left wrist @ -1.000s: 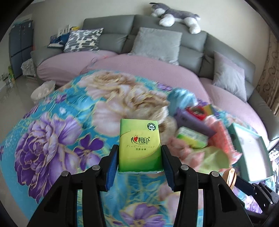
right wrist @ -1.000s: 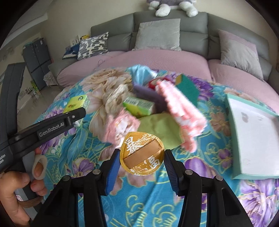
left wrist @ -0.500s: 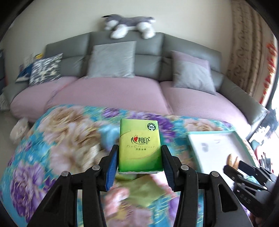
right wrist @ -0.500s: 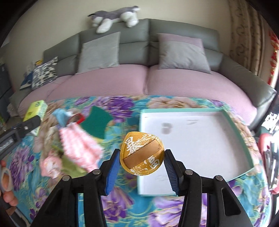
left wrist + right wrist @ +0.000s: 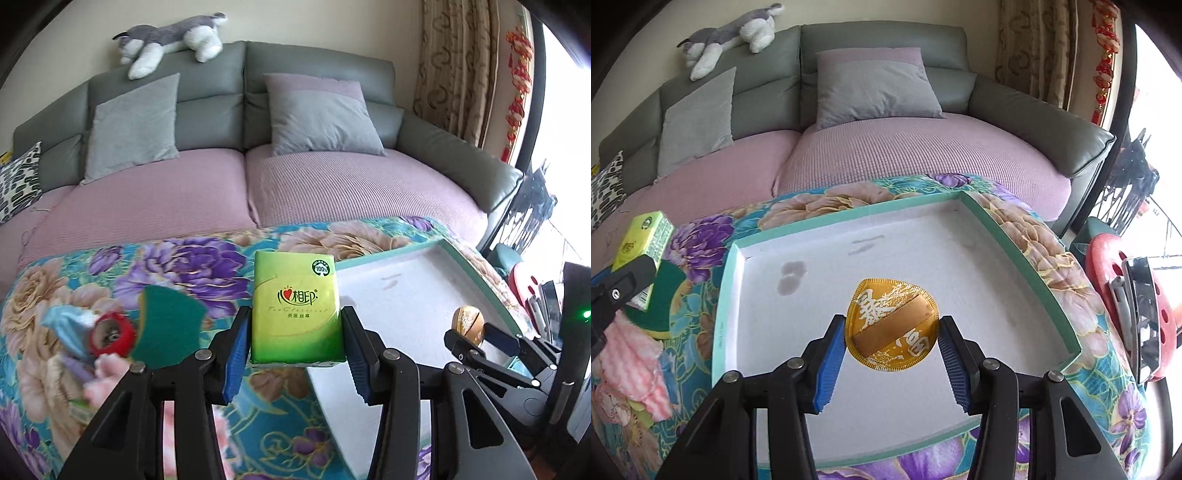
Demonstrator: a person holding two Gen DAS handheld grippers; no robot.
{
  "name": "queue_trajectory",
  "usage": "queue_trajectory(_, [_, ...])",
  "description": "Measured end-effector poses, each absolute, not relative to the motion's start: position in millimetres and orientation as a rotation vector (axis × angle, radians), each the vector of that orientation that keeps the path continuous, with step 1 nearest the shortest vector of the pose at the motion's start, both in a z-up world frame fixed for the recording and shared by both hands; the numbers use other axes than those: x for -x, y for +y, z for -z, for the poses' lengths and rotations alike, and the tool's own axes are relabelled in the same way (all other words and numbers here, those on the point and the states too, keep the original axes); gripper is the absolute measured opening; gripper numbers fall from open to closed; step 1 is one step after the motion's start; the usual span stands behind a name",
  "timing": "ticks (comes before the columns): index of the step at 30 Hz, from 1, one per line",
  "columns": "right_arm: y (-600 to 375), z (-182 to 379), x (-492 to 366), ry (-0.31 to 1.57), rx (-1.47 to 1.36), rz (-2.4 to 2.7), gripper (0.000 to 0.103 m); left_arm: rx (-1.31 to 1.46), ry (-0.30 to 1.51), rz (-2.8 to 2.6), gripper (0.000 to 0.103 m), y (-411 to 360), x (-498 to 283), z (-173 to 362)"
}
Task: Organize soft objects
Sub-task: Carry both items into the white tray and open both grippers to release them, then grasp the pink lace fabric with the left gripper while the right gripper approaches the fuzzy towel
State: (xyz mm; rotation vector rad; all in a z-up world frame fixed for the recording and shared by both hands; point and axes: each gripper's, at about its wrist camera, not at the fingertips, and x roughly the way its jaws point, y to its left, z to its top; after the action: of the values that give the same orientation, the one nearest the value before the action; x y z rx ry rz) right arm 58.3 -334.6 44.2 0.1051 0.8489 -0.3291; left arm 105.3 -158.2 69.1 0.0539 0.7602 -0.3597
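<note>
On the floral-clothed table (image 5: 1071, 258) before a grey sofa (image 5: 317, 66), the right gripper (image 5: 892, 350), jaws clamping a gold round pad (image 5: 892, 328), hangs over the white tray (image 5: 1015, 243), while the left gripper (image 5: 293, 350), gripping a green tissue pack (image 5: 295, 314), sits just beside the tray's left edge.

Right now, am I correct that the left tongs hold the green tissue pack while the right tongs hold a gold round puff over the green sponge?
Not quite: the right tongs hold the gold round puff over the white tray, not the sponge, as the right wrist view shows. The left tongs do hold the green tissue pack.
</note>
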Motion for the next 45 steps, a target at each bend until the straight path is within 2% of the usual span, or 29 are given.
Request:
queue_trajectory(17, [-377,-17,-69,0.864,-0.167,0.402,0.053,-0.107,0.834,0.380,0.050,-221,-149,-21])
queue_trajectory(19, [-378,-16,-69,0.866,-0.168,0.403,0.054,-0.114,0.832,0.367,0.054,-223,-149,-19])
queue_trajectory(20, [-378,-16,-69,0.869,-0.165,0.404,0.054,-0.119,0.830,0.361,0.065,-224,-149,-18])
queue_trajectory(21, [-378,-16,-68,0.871,-0.160,0.409,0.055,-0.125,0.828,0.355,0.077,-224,-149,-17])
queue_trajectory(22, [-378,-16,-68,0.870,-0.154,0.417,0.057,-0.129,0.827,0.351,0.081,-224,-148,-18])
queue_trajectory(24, [-379,-18,-67,0.872,-0.144,0.430,0.073,-0.133,0.821,0.343,0.083,-224,-147,-19])
queue_trajectory(25, [-379,-18,-67,0.874,-0.146,0.429,0.077,-0.134,0.819,0.336,0.084,-223,-147,-21])
queue_trajectory(27, [-380,-19,-66,0.879,-0.153,0.421,0.088,-0.129,0.815,0.322,0.093,-219,-146,-23])
queue_trajectory(30, [-378,-21,-64,0.886,-0.132,0.424,0.103,-0.123,0.802,0.291,0.097,-212,-145,-27])
queue_trajectory(45, [-360,-43,-42,0.885,-0.109,0.437,0.103,-0.047,0.692,0.233,0.098,-162,-110,-59])
